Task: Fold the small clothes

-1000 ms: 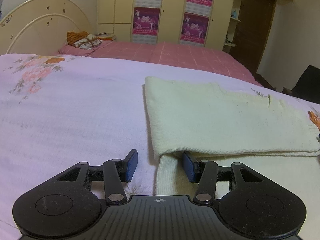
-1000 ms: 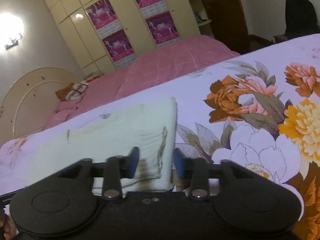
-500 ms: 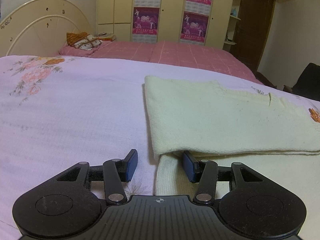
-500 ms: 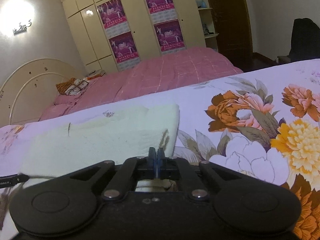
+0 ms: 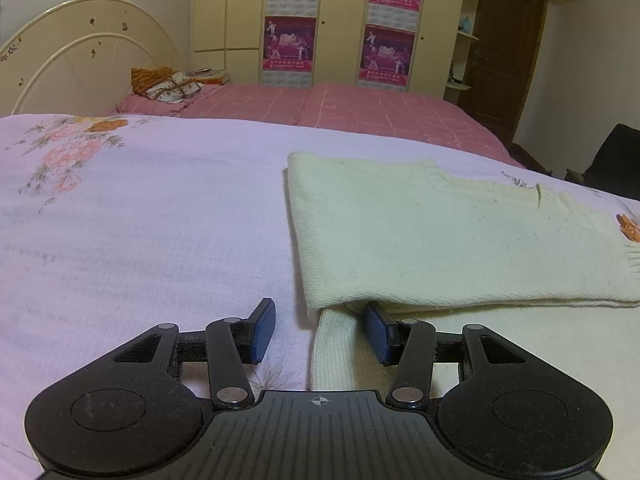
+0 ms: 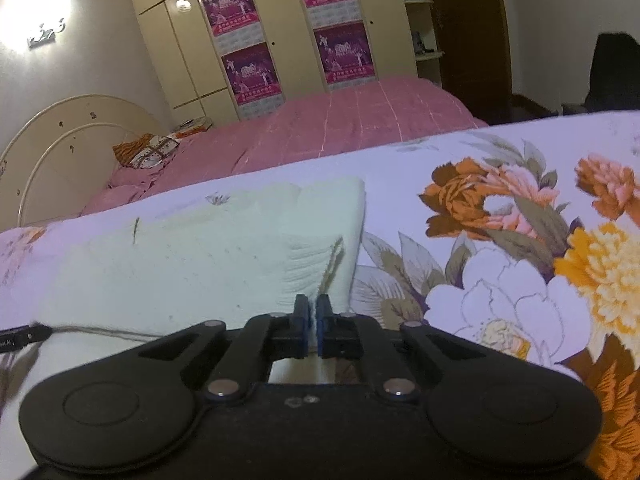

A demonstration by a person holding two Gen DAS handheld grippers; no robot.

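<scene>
A cream knitted garment [image 5: 440, 236] lies partly folded on the floral bedsheet [image 5: 140, 232]; its upper layer overlaps a lower layer near me. My left gripper [image 5: 320, 330] is open, low over the sheet, with the garment's near left corner between its blue pads; the right pad sits under the folded layer's edge. In the right wrist view the same garment [image 6: 192, 268] lies ahead. My right gripper [image 6: 313, 316] is shut on the garment's near right edge, a thin strip of cloth showing between the pads.
A second bed with a pink cover [image 5: 340, 108] and a cream headboard [image 5: 80, 64] stands behind. Wardrobes with posters [image 5: 384, 24] line the back wall. A dark chair [image 5: 612, 160] is at the right. A loose yarn strand [image 6: 100, 332] trails left.
My right gripper has closed on the garment's near right edge, having been open a second ago, and shifted slightly. The left gripper has stayed open in place.
</scene>
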